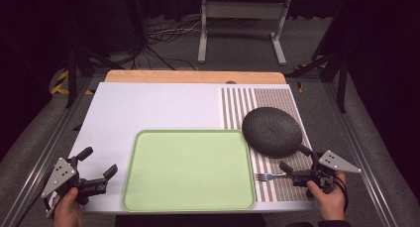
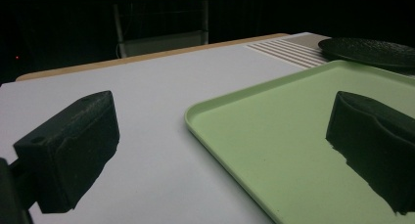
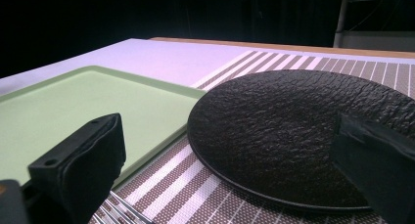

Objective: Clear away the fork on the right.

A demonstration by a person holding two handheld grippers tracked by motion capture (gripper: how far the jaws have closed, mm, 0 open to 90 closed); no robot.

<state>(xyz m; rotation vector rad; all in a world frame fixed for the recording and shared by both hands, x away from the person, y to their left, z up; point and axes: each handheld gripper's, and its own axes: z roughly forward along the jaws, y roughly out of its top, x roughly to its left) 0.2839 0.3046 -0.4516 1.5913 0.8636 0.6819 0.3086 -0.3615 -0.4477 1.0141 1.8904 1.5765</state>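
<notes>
A fork point(image 1: 270, 176) lies on the striped placemat point(image 1: 285, 187) at the table's point(image 1: 148, 108) near right, its tines toward the green tray point(image 1: 188, 170); the right claw point(image 1: 293, 160) stands open just beside its handle, empty; the left claw point(image 1: 100, 163) is open, empty, left of the tray; the right gripper view shows the black plate's point(image 3: 293, 131) rough surface and the tines point(image 3: 120, 209) close up.

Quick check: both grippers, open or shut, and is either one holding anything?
Left gripper: open, holding nothing, at the green tray's left edge.
Right gripper: open, holding nothing, over the striped mat by the fork and black plate.
</notes>
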